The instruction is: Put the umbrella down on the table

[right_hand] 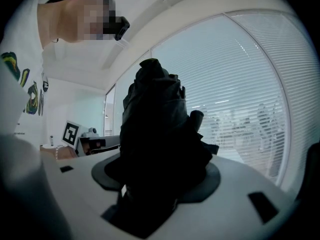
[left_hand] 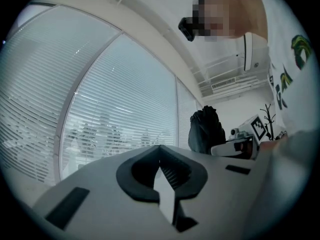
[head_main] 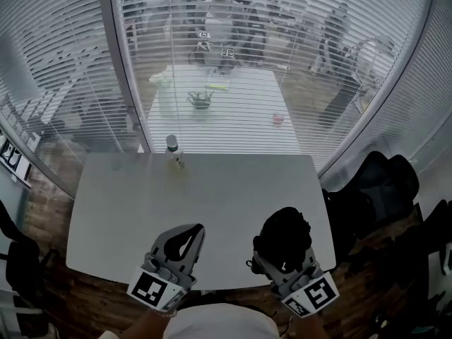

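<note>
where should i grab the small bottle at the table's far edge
Probably the body of the bottle, below its cap, coming level from the near side: it stands upright, and the blinds sit right behind the table.

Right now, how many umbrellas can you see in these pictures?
1. The black folded umbrella is clamped in the right gripper, over the near part of the table. Another could be hidden among the dark things beside the table.
</note>
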Available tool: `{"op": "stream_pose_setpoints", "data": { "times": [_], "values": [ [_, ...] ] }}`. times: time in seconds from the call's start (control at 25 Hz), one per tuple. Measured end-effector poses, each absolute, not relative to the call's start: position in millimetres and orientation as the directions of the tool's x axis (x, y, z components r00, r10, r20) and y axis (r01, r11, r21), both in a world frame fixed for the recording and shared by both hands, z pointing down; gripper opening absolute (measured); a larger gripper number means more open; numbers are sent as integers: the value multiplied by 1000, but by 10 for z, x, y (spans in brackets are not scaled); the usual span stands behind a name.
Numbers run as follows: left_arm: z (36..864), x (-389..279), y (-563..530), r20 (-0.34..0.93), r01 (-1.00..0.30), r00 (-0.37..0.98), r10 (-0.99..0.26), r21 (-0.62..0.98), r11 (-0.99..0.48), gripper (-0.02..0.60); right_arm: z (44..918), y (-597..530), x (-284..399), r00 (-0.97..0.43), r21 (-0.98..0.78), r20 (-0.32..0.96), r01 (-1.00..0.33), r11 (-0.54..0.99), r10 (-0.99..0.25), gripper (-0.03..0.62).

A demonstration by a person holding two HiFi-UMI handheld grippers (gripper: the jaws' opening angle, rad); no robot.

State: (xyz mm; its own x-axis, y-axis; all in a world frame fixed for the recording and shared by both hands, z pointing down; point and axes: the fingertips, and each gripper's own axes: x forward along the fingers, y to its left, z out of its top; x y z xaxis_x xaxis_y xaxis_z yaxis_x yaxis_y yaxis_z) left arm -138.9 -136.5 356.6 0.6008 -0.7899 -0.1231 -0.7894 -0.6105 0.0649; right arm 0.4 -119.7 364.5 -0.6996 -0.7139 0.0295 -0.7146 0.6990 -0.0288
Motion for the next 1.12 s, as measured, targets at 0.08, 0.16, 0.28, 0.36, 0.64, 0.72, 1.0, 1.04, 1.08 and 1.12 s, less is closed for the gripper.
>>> {"op": "stream_pose_setpoints", "data": {
  "times": [0.08,0.16,0.28,0.36,0.64,0.72,1.0,1.04,1.08,1.12],
  "values": [
    [3592,-1431,-1441,-122,-785,606,-786,68,-616,11,3655,-1273,-51,-698,-27,29,-717,697,-716,265],
    [3608,-1460,-1501,-124,-783,609,-783,66,-619,11,3667,-1334,-91,-696,-24,31,-718,696,-717,265],
    [3610,-1489,-1569,-129,-781,611,-781,65,-621,11,3670,-1396,-124,-692,-25,33,-722,691,-722,265],
    [3613,-1484,-1584,-126,-778,614,-779,69,-624,11,3669,-1406,-124,-689,-29,34,-725,689,-724,265],
    [3623,-1383,-1619,-123,-776,617,-777,72,-627,11,3689,-1435,-40,-690,-37,33,-724,689,-723,264],
    [3635,-1322,-1639,-120,-776,617,-778,73,-627,11,3697,-1464,10,-692,-41,31,-722,691,-721,264],
    [3644,-1110,-1713,-104,-785,609,-787,62,-616,11,3736,-1583,237,-707,-53,40,-708,705,-706,264],
    [3637,-1073,-1729,-102,-790,603,-791,65,-610,11,3729,-1599,285,-709,-55,43,-705,707,-703,264],
    [3633,-1031,-1749,-102,-793,598,-795,69,-605,11,3722,-1619,338,-712,-55,44,-703,709,-701,264],
    [3633,-986,-1774,-103,-796,594,-798,72,-601,11,3718,-1644,393,-713,-54,44,-701,711,-700,264]
  ]
}}
